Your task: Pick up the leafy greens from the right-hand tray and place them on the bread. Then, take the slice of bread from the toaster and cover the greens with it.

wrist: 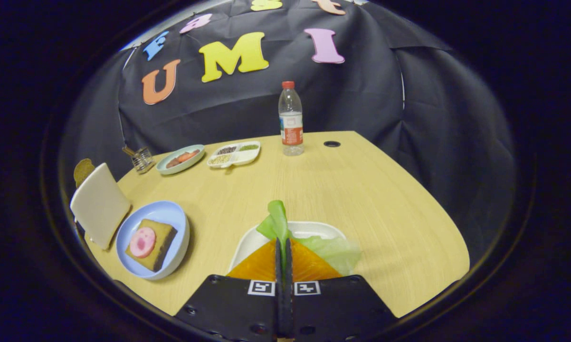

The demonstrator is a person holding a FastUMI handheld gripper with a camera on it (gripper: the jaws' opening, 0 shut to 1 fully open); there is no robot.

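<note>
Fingers of the gripper are pressed together on the leafy greens, whose leaf sticks up just beyond the tips over the white tray on the wooden table. Left of it, bread lies in a blue bowl, and the white toaster seemingly holds a slice.
</note>
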